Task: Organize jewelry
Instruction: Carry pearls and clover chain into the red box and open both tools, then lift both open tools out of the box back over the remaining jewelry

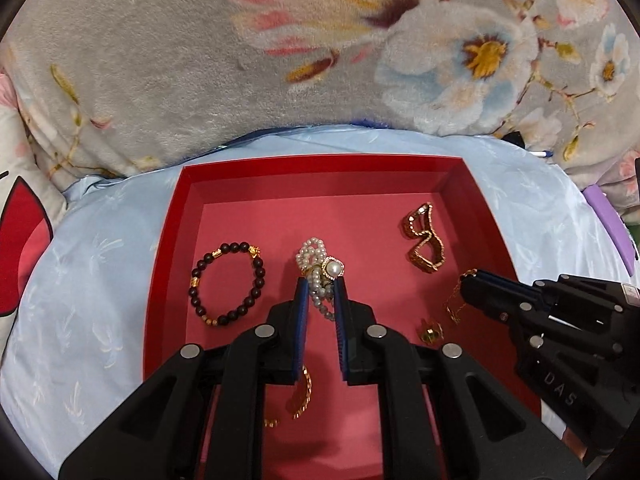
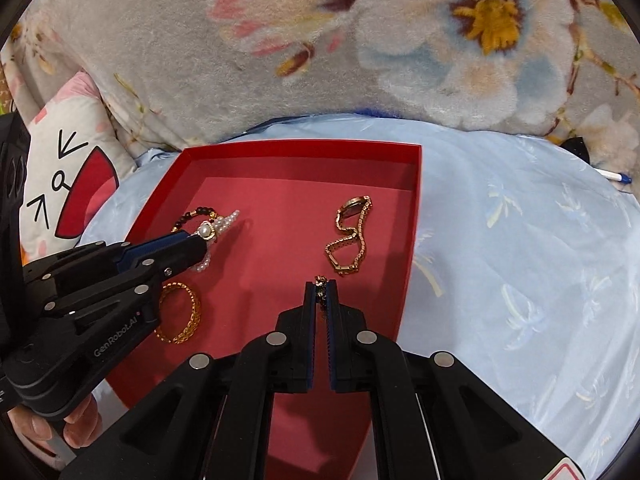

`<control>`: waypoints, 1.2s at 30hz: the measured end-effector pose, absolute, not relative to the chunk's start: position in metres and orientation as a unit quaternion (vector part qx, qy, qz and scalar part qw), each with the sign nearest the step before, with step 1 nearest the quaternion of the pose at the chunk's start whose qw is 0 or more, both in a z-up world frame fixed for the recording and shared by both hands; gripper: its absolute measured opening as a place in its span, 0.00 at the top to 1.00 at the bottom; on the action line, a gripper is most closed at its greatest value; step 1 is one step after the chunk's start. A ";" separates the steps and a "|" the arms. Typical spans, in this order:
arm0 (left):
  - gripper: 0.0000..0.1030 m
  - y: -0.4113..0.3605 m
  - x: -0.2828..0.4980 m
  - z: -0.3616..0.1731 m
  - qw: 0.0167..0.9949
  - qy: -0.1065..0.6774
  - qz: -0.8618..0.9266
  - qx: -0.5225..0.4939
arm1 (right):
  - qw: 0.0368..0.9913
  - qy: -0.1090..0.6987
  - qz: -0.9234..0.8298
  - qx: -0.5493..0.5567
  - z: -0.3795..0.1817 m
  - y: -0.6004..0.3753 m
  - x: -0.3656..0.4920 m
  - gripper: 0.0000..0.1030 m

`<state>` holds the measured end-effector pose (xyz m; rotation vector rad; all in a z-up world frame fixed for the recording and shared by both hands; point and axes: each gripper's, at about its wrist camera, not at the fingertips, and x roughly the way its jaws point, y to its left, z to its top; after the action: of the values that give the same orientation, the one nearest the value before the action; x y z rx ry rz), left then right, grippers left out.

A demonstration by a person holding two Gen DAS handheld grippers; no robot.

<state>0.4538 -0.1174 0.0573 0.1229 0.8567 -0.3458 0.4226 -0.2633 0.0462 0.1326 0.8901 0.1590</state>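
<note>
Both grippers work inside the red tray point(image 1: 192, 208), which sits on a pale blue cloth point(image 1: 92, 248) with a floral blanket point(image 1: 160, 60) behind it. The left gripper point(image 1: 321, 282) has its jaws narrowed around a pearl bracelet point(image 1: 316, 264), whose strand runs between the blue pads while a bunched loop and a large pearl charm stick out past the tips. The right gripper point(image 2: 321, 286) is clamped on a thin gold chain point(image 2: 321, 285), with only a small knot of links showing at the tips; in the left wrist view the rest of this chain point(image 1: 454, 304) dangles below the fingers near the tray's right side. Lying loose on the tray floor are a dark bead bracelet point(image 1: 228, 284) at the left, a gold watch point(image 1: 424, 240) toward the far right, a gold chain bracelet point(image 2: 180, 312) at the near left, and a small gold ring point(image 1: 430, 332) close to the right gripper. The main risk, as I judge it, is slippage: the pearl strand is round and smooth, so it could roll out of the pads if tilted. The fine chain is held by few links, and its hanging tail could snag the ring or the watch. With 2 grippers this close, a careless sweep could also tangle both pieces.
</note>
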 end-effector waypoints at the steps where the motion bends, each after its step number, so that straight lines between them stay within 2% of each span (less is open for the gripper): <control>1: 0.87 -0.119 0.457 0.056 0.893 0.414 -0.164 0.060 | 0.898 0.428 0.076 0.062 0.045 -0.263 0.424 0.95; 4: 0.86 -0.118 0.462 0.055 0.896 0.413 -0.153 0.058 | 0.900 0.425 0.073 0.062 0.044 -0.263 0.427 0.92; 12: 0.62 -0.103 0.464 0.064 0.908 0.397 -0.129 0.046 | 0.909 0.402 0.085 0.071 0.057 -0.264 0.413 0.91; 16: 0.51 -0.091 0.448 0.074 0.912 0.388 -0.132 0.031 | 0.915 0.385 0.094 0.075 0.071 -0.264 0.389 0.86; 27: 0.50 -0.045 0.336 0.089 0.919 0.370 -0.130 0.026 | 0.927 0.351 0.104 0.076 0.092 -0.270 0.260 0.72; 30: 0.47 -0.035 0.294 0.082 0.922 0.365 -0.126 0.035 | 0.927 0.357 0.100 0.063 0.083 -0.265 0.222 0.71; 32: 0.42 -0.033 0.273 0.076 0.920 0.368 -0.129 0.036 | 0.925 0.361 0.101 0.061 0.074 -0.262 0.200 0.71; 36: 0.41 -0.028 0.234 0.058 0.912 0.383 -0.143 0.027 | 0.913 0.385 0.116 0.072 0.050 -0.254 0.167 0.70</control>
<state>0.2345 -0.0279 0.0582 0.0556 0.7884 -0.2937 0.1668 -0.2538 0.0499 0.1475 0.7940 0.2394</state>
